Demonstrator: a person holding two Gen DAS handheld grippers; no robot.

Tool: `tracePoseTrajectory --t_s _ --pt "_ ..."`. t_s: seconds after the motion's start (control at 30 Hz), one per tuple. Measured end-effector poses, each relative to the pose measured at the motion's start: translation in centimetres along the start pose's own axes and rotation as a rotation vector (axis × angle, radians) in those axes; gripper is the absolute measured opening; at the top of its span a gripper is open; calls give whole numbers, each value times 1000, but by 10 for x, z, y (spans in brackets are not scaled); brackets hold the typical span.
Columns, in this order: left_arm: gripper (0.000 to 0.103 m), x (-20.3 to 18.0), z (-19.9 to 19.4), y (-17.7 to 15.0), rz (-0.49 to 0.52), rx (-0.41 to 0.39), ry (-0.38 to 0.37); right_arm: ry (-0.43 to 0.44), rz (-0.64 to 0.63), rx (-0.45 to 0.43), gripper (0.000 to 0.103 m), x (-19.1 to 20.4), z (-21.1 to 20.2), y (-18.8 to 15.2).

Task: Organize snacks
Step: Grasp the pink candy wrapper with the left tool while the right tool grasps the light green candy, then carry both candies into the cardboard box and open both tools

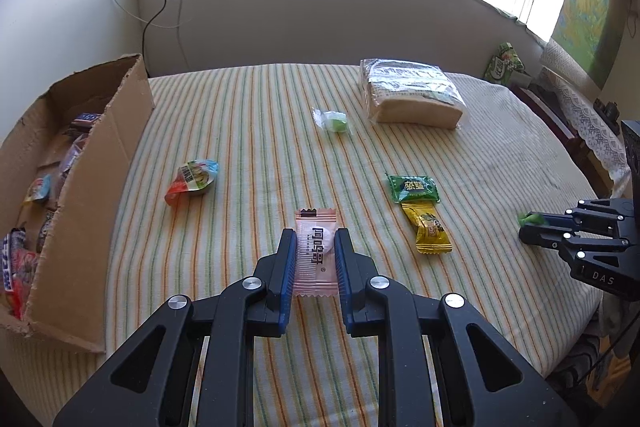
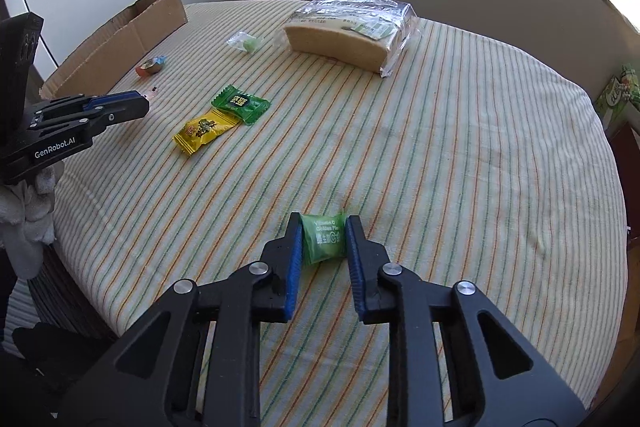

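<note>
Evidently the pick-up step is in hand: the left gripper [image 1: 315, 241] is clamped on a pink wrapped candy [image 1: 316, 255] and the right gripper [image 2: 323, 233] is clamped on a small green vitamin candy [image 2: 323, 239], both low over the striped tablecloth [image 1: 248, 115]. Next, I judge, each must be lifted and carried to the cardboard box [image 1: 100, 187] at the cloth's left edge (several snacks lie inside).

Loose snacks outside the box, unheld, count five: one orange-and-blue packet [image 1: 194, 179] nearest the box, one clear-wrapped green sweet [image 1: 334, 121], one bagged cake block [image 1: 412, 93] farthest from it, one green sachet [image 1: 412, 189] touching one yellow sachet [image 1: 430, 229].
</note>
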State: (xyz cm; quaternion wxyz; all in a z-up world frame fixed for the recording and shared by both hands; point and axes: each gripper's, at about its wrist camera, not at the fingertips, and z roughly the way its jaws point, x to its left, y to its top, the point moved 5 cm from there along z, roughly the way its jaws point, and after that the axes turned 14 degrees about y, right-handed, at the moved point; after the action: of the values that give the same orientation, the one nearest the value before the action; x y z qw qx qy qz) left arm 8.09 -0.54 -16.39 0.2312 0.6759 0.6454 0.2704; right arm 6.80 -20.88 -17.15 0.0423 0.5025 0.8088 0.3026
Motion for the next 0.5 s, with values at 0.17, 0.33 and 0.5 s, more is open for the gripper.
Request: tracePoseTrajectory --t_s 0.17,0.33,0.5 --pt "18 8 -10 2 -12 -18 15 -5 -13 9 6 2 2 5" --pt "18 23 -24 5 -44 -45 34 17 -27 -30 6 15 -6 19" --pt "18 48 -40 13 -91 -85 56 43 -76 -65 6 38 -12 47"
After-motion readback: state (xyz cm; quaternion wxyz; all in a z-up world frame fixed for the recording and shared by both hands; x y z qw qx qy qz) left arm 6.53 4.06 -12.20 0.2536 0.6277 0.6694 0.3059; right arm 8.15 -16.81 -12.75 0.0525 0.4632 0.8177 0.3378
